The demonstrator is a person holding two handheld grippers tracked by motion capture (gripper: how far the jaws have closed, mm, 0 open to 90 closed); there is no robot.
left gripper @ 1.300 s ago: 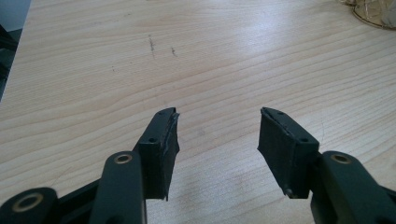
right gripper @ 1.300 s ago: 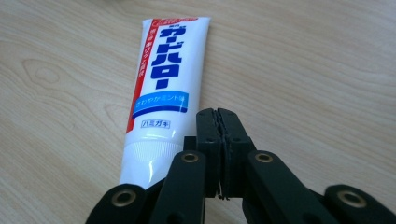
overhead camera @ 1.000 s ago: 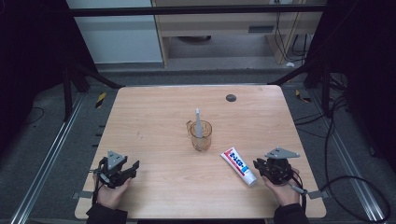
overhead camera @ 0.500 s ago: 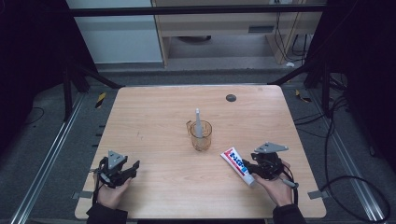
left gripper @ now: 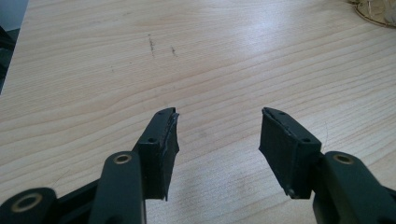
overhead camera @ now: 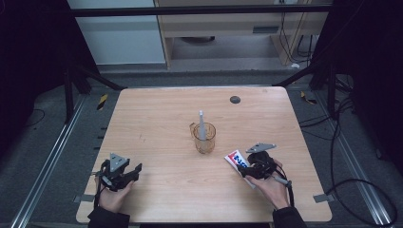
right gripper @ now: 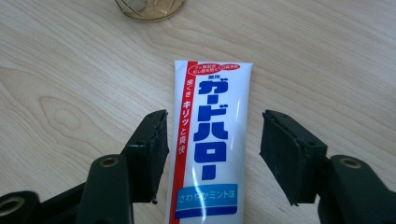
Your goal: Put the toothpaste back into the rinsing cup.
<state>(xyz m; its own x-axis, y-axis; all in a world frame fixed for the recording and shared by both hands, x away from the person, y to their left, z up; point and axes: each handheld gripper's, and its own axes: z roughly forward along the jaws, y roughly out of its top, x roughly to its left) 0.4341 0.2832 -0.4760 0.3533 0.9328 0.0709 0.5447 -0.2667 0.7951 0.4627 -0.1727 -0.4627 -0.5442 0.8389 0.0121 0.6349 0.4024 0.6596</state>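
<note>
A: Where is the toothpaste tube [right gripper: 212, 140] lying?

B: Flat on the wooden table [overhead camera: 157, 118], near the amber cup [overhead camera: 205, 138] and a little toward the person's right front corner from it. It is white with blue lettering and a red stripe down one side. Its flat crimped end points toward the cup.

A: And the right gripper [overhead camera: 251, 169]?

B: It sits right over the tube, on the side away from the cup. In the right gripper view the jaws straddle the tube — one on each side of it, with wood showing between the right pad and the tube's edge. The left pad [right gripper: 152, 149] stands close by the red stripe, but I see no squeeze on the tube. The jaws have just been opening, and the tube lies between them, ungripped.

A: What about the left gripper [overhead camera: 124, 174]?

B: It is well apart from the cup, toward the person's left front corner of the table, resting in the left hand [overhead camera: 113, 194]. Its jaws stand wide apart with bare wood between them — nothing held.

A: Anything in the cup?

B: A pale, slim pointed thing [overhead camera: 201, 126] stands upright in it, rising above the rim; I cannot tell what it is. Beyond the cup, toward the far edge of the table, there is a small dark round spot [overhead camera: 235, 99].
</note>
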